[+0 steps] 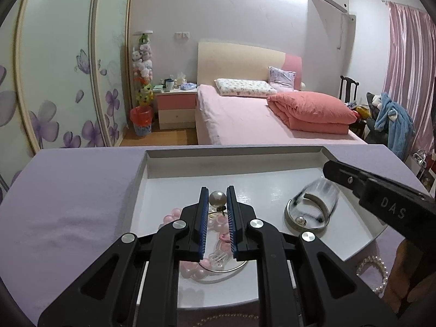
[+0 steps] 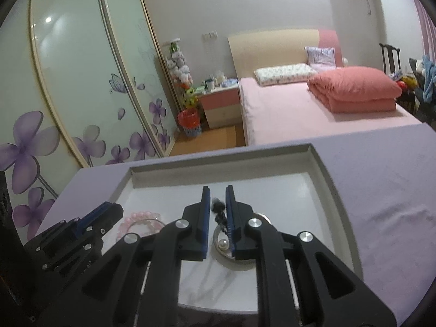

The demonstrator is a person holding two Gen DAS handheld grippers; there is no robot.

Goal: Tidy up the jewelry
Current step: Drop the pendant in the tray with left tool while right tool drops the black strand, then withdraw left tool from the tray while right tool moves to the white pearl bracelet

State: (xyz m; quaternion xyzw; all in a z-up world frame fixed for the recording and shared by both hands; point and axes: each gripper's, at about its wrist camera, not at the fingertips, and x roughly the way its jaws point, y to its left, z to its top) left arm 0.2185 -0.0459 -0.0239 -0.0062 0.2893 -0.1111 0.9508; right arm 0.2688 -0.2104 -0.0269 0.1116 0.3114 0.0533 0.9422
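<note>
Left wrist view
Left gripper [image 1: 217,200]: fingers narrow, pinching a pearl earring [image 1: 217,198] by its dark stem, the pearl showing between the blue pads.
Tray [image 1: 174,179]: white, shallow, on the lilac table [image 1: 68,204], reaching the table's far edge.
Under the left fingers: pink bead bracelet [image 1: 171,215] and a thin silver hoop [image 1: 229,268] on the tray floor.
Silver bangle [image 1: 305,215]: on the tray's right side, a small pearl [image 1: 300,220] resting inside it.
Right gripper [image 1: 335,174]: enters from the right above the bangle; a blurred object hangs at its tip.
Writing: "DAS" embossed on the right gripper's black body.
Pearl strand [image 1: 378,272]: on the table, just beside the tray's right rim.

Right wrist view
Right gripper [image 2: 218,204]: fingers narrow, closed on a small dark fuzzy piece [image 2: 218,205]; what it is, cannot tell.
Below it: silver bangle [image 2: 218,234] with a pearl [image 2: 223,244] inside.
Left gripper [image 2: 103,212]: at the left, beside the pink bead bracelet [image 2: 136,216].
Tray [image 2: 321,179]: far wall near the table's far edge.
</note>
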